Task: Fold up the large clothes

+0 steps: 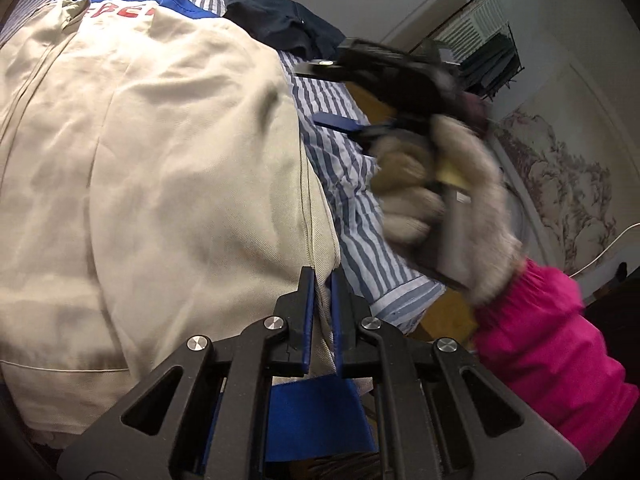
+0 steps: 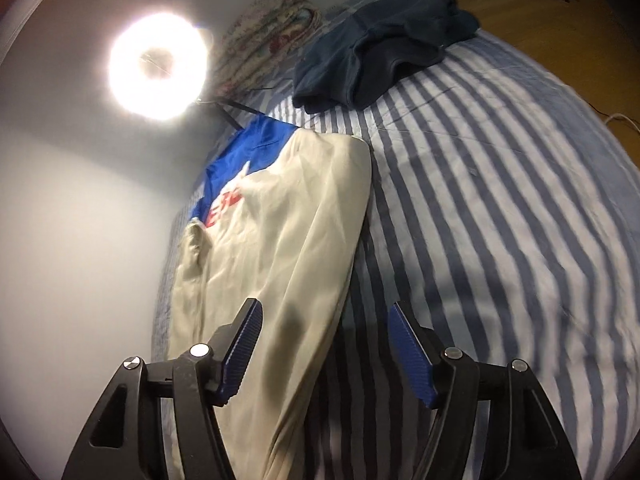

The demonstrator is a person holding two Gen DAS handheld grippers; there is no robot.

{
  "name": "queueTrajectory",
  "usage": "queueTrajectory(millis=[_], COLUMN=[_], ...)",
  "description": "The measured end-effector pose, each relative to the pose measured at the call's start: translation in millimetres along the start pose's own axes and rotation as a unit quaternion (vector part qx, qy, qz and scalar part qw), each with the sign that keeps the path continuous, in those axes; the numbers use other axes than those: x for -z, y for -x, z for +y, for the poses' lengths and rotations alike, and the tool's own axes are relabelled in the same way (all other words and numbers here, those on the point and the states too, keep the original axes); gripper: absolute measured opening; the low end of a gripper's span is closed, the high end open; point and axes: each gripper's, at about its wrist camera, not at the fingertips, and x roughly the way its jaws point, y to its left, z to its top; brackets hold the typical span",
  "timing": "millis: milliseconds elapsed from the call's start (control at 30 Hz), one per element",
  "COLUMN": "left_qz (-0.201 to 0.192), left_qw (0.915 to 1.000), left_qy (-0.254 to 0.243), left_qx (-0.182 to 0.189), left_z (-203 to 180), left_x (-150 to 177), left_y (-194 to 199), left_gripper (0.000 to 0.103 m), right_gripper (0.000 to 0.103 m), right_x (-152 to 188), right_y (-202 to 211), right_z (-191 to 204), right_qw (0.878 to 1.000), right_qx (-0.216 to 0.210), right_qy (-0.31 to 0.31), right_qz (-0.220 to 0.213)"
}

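A cream, lightweight woven jacket (image 1: 152, 152) with a blue yoke and red lettering lies spread along the blue-and-white striped bed sheet (image 2: 500, 200), its long right edge running just beside bare stripes. The left gripper (image 1: 322, 292) is clamped on that edge near the hem: its 2 blue-padded fingers stand almost together with a ridge of cream cloth pinched between them. The right gripper (image 2: 324, 320) has nothing in it; its jaws stand wide, straddling the jacket's edge and the sheet, with no pad touching fabric. In the left wrist view it shows blurred, carried by a hand in a pale knit glove (image 1: 436, 200) with a bright pink sleeve (image 1: 548, 344) behind. A crumpled dark navy garment (image 2: 380, 44) sits well apart at the far end of the bed, near a floral cushion (image 2: 264, 36) and a glaring ring lamp (image 2: 158, 66).

Judging from this, the fold is barely begun: 1 edge is gripped and the second hold is not yet made.

Risks from here:
1. The left pinch looks thin, a single ridge of cloth; a pull could slip it free.
2. The right claw could close on sheet along with jacket, since both lie between its fingers, dragging the bedding.
3. Lifting with only 1 corner held would skew the fold.
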Motion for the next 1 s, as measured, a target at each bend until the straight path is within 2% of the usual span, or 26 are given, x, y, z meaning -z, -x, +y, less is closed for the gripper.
queueTrajectory(millis=[67,167,200,233,267,333,500,633,700,833,1000], left_qz=[-0.002,-0.001,0.0,-0.001,-0.001,-0.002,-0.019,-0.039,-0.05,-0.069,-0.072], left_qw=[1.0,0.9999,0.9999,0.9998,0.9998,0.9994,0.9984,0.9964,0.9956,0.9933,0.9888], left_qy=[-0.003,-0.007,-0.004,0.001,0.004,0.011,0.029,0.06,0.068,0.089,0.13], left_qx=[0.003,0.009,0.013,0.017,0.021,0.032,0.044,0.045,0.04,0.022,-0.007], left_z=[0.7,2.0,4.0,6.6,9.5,14.2,29.5,54.8,64.6,88.7,124.9], left_x=[-0.9,-1.6,-3.8,-6.7,-8.1,-8.3,-5.3,1.7,4.9,15.6,34.3], left_y=[3.7,5.6,4.4,2.6,3.6,5.5,23.5,49.0,61.0,87.9,104.4], left_gripper=[0.005,0.005,0.005,0.005,0.005,0.005,0.005,0.004,0.004,0.003,0.003], right_gripper=[0.068,0.06,0.05,0.029,0.023,0.008,0.004,0.003,0.003,0.003,0.004], right_x=[-9.0,-16.8,-17.9,-19.1,-20.6,-25.7,-32.0,-23.8,-19.1,-3.8,22.3], right_y=[-18.8,-48.6,-58.2,-66.4,-71.0,-69.9,-60.2,-70.0,-76.2,-100.7,-149.9], right_z=[-4.5,-10.5,-11.3,-10.1,-7.2,10.8,63.6,109.5,129.8,180.0,223.5], right_qw=[1.0,0.999,0.999,0.999,0.999,1.0,0.997,0.99,0.988,0.974,0.964], right_qx=[-0.007,-0.019,-0.019,-0.022,-0.021,0.009,0.046,0.078,0.078,0.096,0.078], right_qy=[-0.019,-0.04,-0.042,-0.041,-0.04,-0.008,0.058,0.114,0.135,0.204,0.248], right_qz=[-0.003,0.002,0.009,0.02,0.029,0.022,-0.003,-0.004,0.001,0.013,0.055])
